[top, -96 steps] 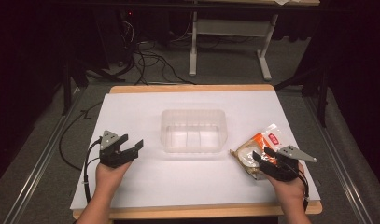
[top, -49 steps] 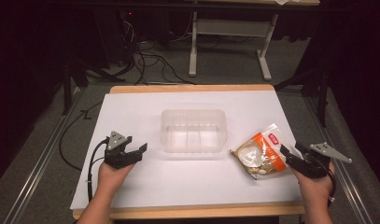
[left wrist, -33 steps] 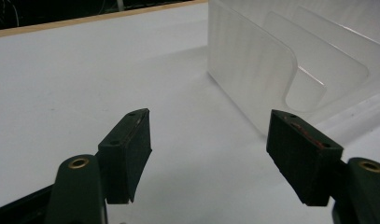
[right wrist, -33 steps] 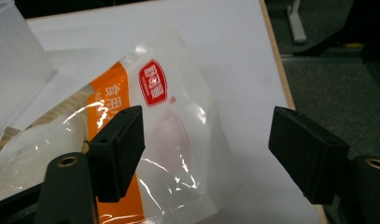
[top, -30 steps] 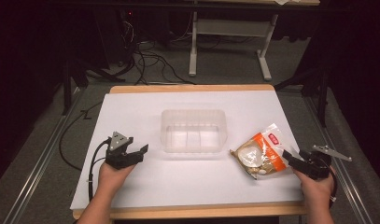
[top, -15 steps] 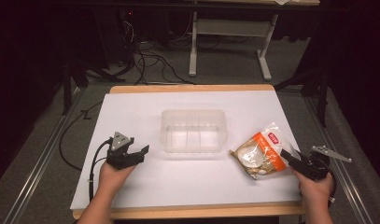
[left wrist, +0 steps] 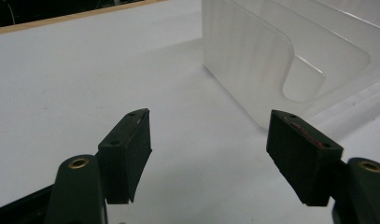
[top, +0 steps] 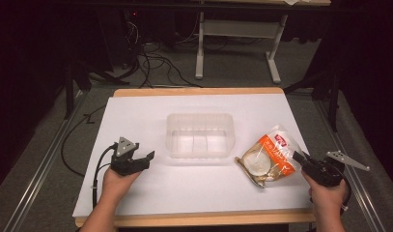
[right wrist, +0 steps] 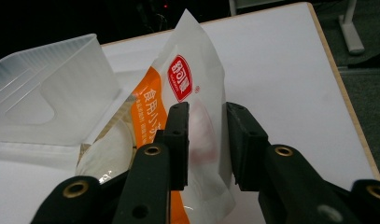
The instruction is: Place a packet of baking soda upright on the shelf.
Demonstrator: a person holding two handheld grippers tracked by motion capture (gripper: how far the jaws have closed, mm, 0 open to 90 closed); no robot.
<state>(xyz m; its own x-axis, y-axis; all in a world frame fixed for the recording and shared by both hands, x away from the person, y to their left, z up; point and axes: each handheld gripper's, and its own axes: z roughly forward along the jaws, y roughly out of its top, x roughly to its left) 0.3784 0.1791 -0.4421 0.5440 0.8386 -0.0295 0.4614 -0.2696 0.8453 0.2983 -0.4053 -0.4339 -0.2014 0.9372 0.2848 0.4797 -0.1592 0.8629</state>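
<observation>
High view: a white-topped table (top: 194, 193) with a wooden rim stands over a dark floor strewn with cables. A clear plastic tub (top: 200, 135) sits near the middle of the top, open side up.

The snack packet (top: 267, 156), orange and white with a red label, lies just off the tub's right end, toward the table's right edge and nearer the front edge than the back. It sits close to the tub, but I cannot tell whether the two touch.

The right gripper (top: 301, 158), in the person's hand at the front right corner, reaches in toward the packet's right edge. In the right gripper view its jaws have just been closing and now stand narrow, one on each side of the packet's (right wrist: 197, 116) white sealed edge, which rises between them. The left pad lies against the film; on the right pad a sliver of gap seems to remain, so I cannot call it a firm pinch. The tub (right wrist: 52, 93) shows behind, to the left.

The left gripper (top: 143, 158) rests in the other hand near the front left of the table, well apart from the packet and pointing at the tub's left end. In the left gripper view its jaws gape wide with only bare tabletop between them, and the tub's end wall (left wrist: 253, 60) is just ahead.
</observation>
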